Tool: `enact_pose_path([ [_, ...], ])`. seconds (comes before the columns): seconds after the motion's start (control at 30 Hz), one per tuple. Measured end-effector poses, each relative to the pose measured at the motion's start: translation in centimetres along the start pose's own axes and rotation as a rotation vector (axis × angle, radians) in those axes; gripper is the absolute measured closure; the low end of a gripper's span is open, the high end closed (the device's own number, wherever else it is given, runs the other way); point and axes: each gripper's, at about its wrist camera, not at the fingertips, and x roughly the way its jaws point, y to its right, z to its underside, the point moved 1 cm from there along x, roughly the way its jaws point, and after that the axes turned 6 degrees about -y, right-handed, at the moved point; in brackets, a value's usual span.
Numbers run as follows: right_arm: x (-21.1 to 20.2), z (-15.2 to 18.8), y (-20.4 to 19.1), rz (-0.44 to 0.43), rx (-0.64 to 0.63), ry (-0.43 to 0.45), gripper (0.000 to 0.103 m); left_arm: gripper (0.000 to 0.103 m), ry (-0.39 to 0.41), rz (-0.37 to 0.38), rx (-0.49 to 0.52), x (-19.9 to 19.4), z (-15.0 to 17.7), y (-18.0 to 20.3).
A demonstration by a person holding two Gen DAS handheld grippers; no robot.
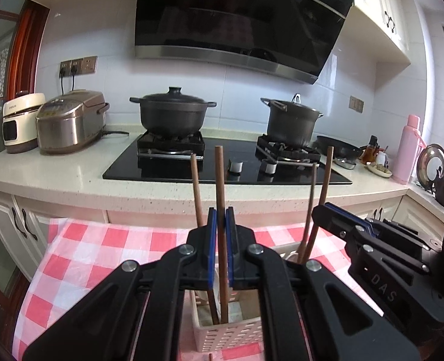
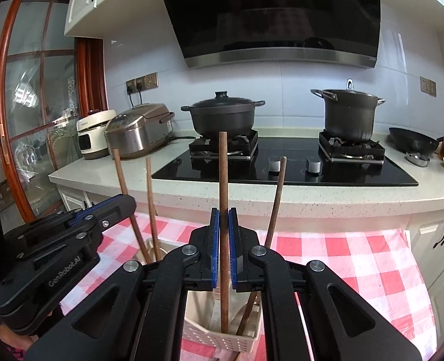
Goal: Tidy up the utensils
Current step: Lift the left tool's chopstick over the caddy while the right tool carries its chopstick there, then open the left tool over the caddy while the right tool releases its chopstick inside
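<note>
Two grippers, each clamped on one upright wooden stick. Left gripper (image 1: 221, 228): blue pads pressed to a brown stick (image 1: 220, 186) whose lower end stands in a white slotted basket (image 1: 222, 335). Right gripper (image 2: 223, 231): pads closed on another stick (image 2: 223, 180), foot in the same basket (image 2: 222, 341). Further sticks (image 2: 274, 204) lean inside. Basket rests on a red-checked cloth (image 2: 342, 258) before the black hob (image 2: 285, 165).
</note>
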Motion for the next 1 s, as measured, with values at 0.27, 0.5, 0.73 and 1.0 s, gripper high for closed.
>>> enact_pose_path([
  [0.27,1.0,0.2,0.8,0.002,0.012,-0.020,0.095,0.096,-0.004,-0.022,-0.001,0.8,-0.1,-0.7],
  [0.5,0.8,0.4,0.9,0.007,0.013,-0.021,0.080,0.082,0.000,-0.055,0.002,0.8,-0.2,-0.9],
  [0.73,-0.5,0.1,1.3,0.009,0.020,-0.001,0.069,0.067,0.011,-0.081,0.025,-0.1,-0.4,-1.0],
  [1.0,-5.1,3.1,0.9,-0.017,0.025,0.014,0.058,0.027,0.039,-0.122,0.069,-4.7,2.5,-0.7],
])
